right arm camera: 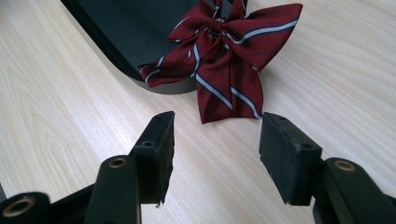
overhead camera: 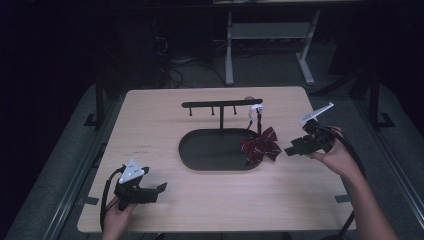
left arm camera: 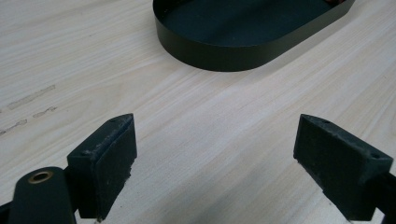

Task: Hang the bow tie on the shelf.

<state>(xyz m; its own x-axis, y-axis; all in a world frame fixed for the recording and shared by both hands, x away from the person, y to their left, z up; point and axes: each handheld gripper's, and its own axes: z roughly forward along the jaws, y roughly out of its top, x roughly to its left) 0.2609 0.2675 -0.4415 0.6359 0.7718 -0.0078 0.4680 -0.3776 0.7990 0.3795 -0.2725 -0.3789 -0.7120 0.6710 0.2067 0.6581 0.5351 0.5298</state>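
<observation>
A striped bow tie (right arm camera: 224, 56) hangs from the rack (overhead camera: 221, 104), draped over the tray rim (right arm camera: 168, 86). The right gripper (right arm camera: 215, 149), jaws apart, faces it; the left gripper (left arm camera: 215, 163) idles open. Soft, light fabric, probably best pinched at its knot.

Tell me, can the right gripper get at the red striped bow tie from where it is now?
Probably yes. The right gripper is open, aimed at the bow tie, with bare table between them and nothing blocking.
</observation>
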